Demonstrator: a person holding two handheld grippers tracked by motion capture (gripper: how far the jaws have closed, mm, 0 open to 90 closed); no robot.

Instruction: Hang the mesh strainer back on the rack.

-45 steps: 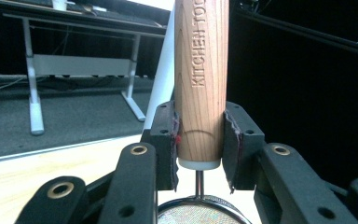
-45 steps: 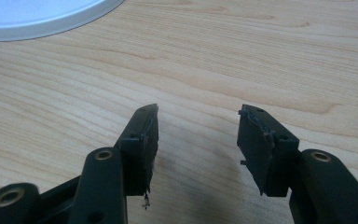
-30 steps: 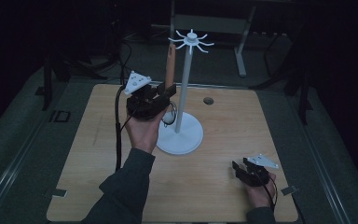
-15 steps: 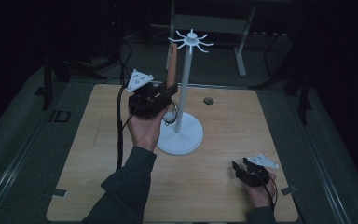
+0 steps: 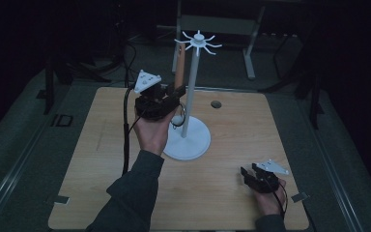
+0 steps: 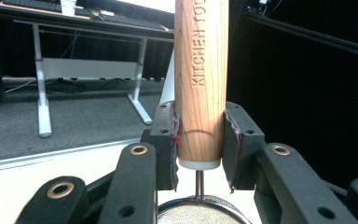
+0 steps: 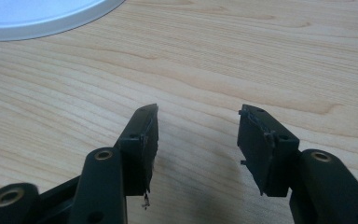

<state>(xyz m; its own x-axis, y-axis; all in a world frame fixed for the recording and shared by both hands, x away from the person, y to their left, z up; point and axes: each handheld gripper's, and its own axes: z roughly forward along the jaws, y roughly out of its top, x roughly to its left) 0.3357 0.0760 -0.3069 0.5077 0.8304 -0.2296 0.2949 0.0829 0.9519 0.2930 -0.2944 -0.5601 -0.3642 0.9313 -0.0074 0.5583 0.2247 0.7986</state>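
Handle (image 6: 200, 84) lettering "KITCHEN", left gripper (image 6: 199, 144) view

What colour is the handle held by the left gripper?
Light brown wood; the handle shows best in the left gripper view.

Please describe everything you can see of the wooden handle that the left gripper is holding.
The wooden handle is a round, light-brown cylinder with visible grain and the letters "KITCHEN TOO" pressed along it. It stands upright, clamped between the left gripper's two black jaws. A white cap closes its lower end, from which a thin metal stem runs down to a mesh strainer head.
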